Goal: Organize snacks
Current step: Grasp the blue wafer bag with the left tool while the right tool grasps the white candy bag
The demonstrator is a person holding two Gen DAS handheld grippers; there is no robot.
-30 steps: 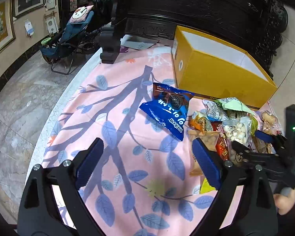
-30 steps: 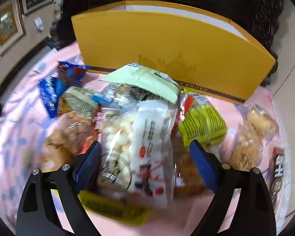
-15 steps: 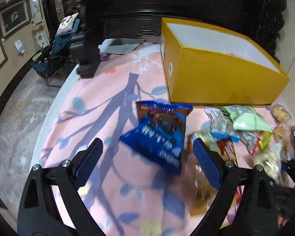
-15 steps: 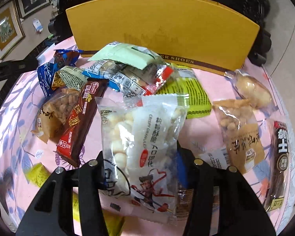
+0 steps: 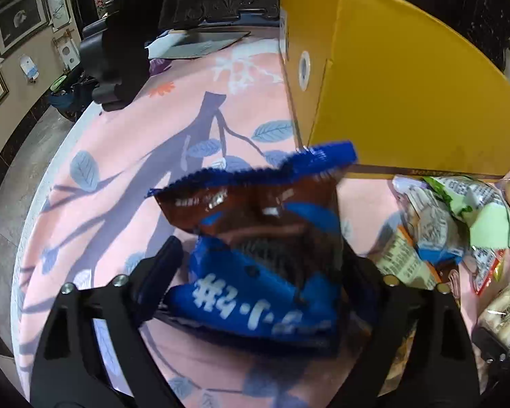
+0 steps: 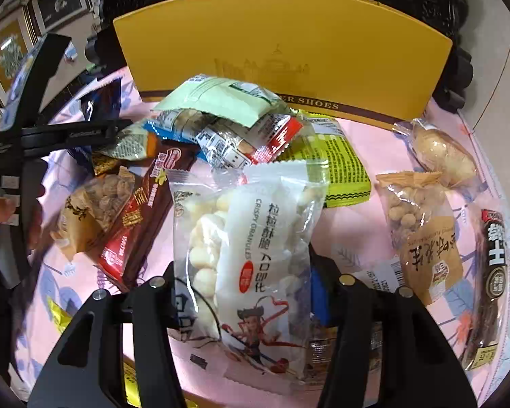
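- Pink leaf-print cloth (image 5: 125,156) covers the tabletop, and the yellow shoe box (image 6: 282,51) stands along its far edge with dark carved furniture behind it.
- From neither wrist view can I see into the box, so I cannot tell whether any snack is in it yet.
- In my left gripper (image 5: 255,272) the blue cookie packet (image 5: 261,292) sits between the two fingers. The jaws have just been closing around it. The left pad looks to be at the packet's edge, the right one is hidden behind the wrapper, so I cannot tell whether it is pinched yet.
- That packet lies just in front of the box's near left corner, its crimped top edge raised toward the box.
- My right gripper (image 6: 241,282) is pinching the clear bag of white puffs (image 6: 244,238). Its jaws have just eased a little wider, yet the bag is wedged between the pads and stands up between them.
- Left on the cloth in front of the box: a pale green packet (image 6: 217,102), a brown bar (image 6: 142,210), a bag of nuts (image 6: 95,204), a yellow-green packet (image 6: 340,166), and toward the right edge a bag of round biscuits (image 6: 421,224), a wrapped bun (image 6: 438,153) and a dark bar (image 6: 493,272).
- I judge the sorting barely begun: two snacks in hand or nearly so, the heap untouched.
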